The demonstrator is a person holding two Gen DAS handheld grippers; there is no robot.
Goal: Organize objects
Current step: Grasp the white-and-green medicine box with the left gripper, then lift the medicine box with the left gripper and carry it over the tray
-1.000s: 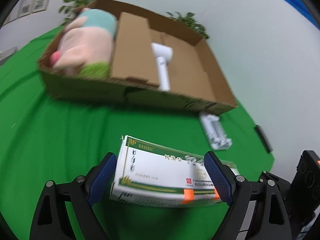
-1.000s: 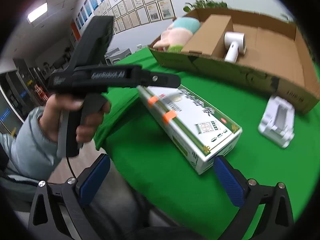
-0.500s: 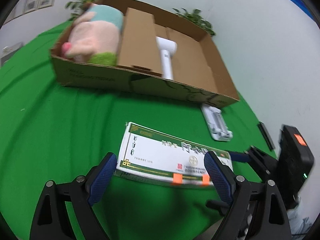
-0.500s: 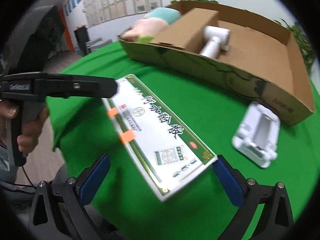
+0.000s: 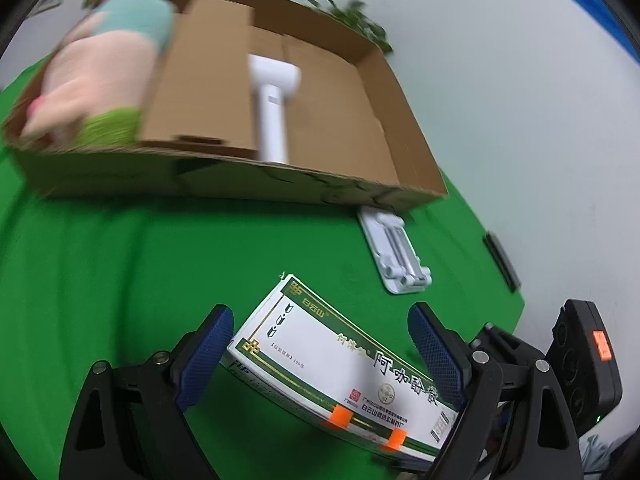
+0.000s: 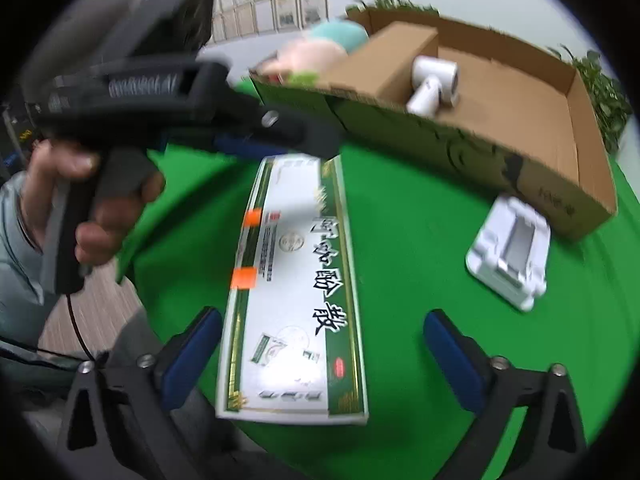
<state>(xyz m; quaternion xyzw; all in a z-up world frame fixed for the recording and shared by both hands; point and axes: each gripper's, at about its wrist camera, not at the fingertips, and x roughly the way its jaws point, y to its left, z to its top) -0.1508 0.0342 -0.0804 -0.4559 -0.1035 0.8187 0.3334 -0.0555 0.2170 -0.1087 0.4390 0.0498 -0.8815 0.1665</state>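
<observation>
A long white-and-green medicine box (image 5: 340, 360) (image 6: 296, 280) with two orange tags lies on the green tablecloth (image 5: 100, 280) near its front edge. My left gripper (image 5: 322, 348) hovers over one end. Its jaws are closing a little, with the box slanting between and under them. The left pad sits close to a box corner, and I cannot tell if it touches. My right gripper (image 6: 322, 344) straddles the other end, jaws closing. A clear gap remains on the right side. A hand (image 6: 92, 208) holds the left gripper's black frame (image 6: 160, 92).
A low cardboard tray (image 5: 240, 184) (image 6: 460, 148) behind holds a plush toy (image 5: 100, 72), a brown carton (image 5: 200, 80) and a white hair dryer (image 5: 272, 108) (image 6: 432, 84). A white folding stand (image 5: 400, 252) (image 6: 508, 256) lies in front of its right corner. A black strip (image 5: 502, 256) lies at the table's right edge.
The box has swung from lying across the left view to slanting, and now runs lengthwise toward the right gripper. The right jaws have narrowed. The left gripper has come over the far end.
</observation>
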